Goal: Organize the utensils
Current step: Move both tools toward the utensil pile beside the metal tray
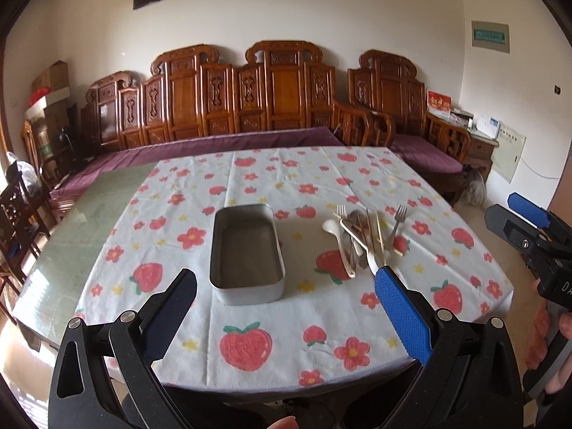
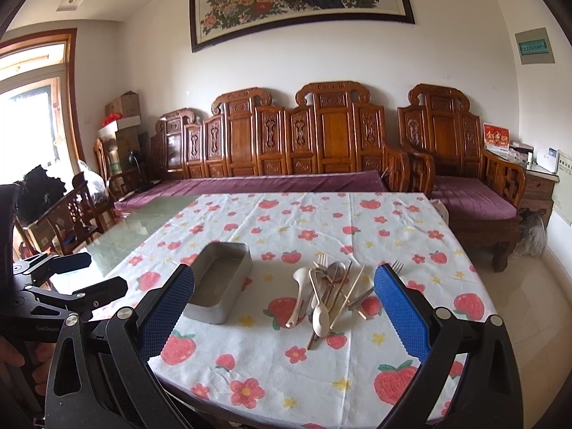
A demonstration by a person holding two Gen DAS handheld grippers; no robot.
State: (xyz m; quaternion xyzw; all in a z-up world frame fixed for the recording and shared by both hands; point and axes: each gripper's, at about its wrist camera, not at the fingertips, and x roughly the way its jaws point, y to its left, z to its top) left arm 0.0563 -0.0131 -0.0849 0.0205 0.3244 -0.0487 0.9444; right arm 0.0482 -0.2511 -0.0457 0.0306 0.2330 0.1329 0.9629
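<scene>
**A:** What step is this?

**B:** I think it is the very start. The metal tin point(image 1: 246, 254) sits on the strawberry cloth point(image 1: 250, 321) with nothing in it. All the forks and spoons lie in one messy pile point(image 2: 329, 293) just to the right of the tin.

**A:** Are the grabbers holding anything?

**B:** No. The left gripper point(image 1: 286, 307) has its fingers spread wide apart and holds nothing. It hangs over the near edge of the table, facing the tin. The right gripper point(image 2: 284, 307) is spread wide too, with nothing in it, and it faces the pile.

**A:** So what comes next?

**B:** I guess the right one goes down to the pile and pinches one piece. The white spoon point(image 2: 320, 316) at the front looks easy, since it lies on top. Then it has to go into the tin.

**A:** Is that hard?

**B:** A bit. The pieces cross over each other. The chopsticks point(image 2: 348, 295) lie across the spoons, so pulling one piece could drag the rest. One fork point(image 2: 396, 267) sticks out on the right side, partly behind the blue finger.

**A:** Is anything else in the way?

**B:** Not much. The cloth around the tin and pile is bare. The wooden bench point(image 2: 286, 143) stands far behind the table. The two grippers are close side by side, so they could bump.
</scene>
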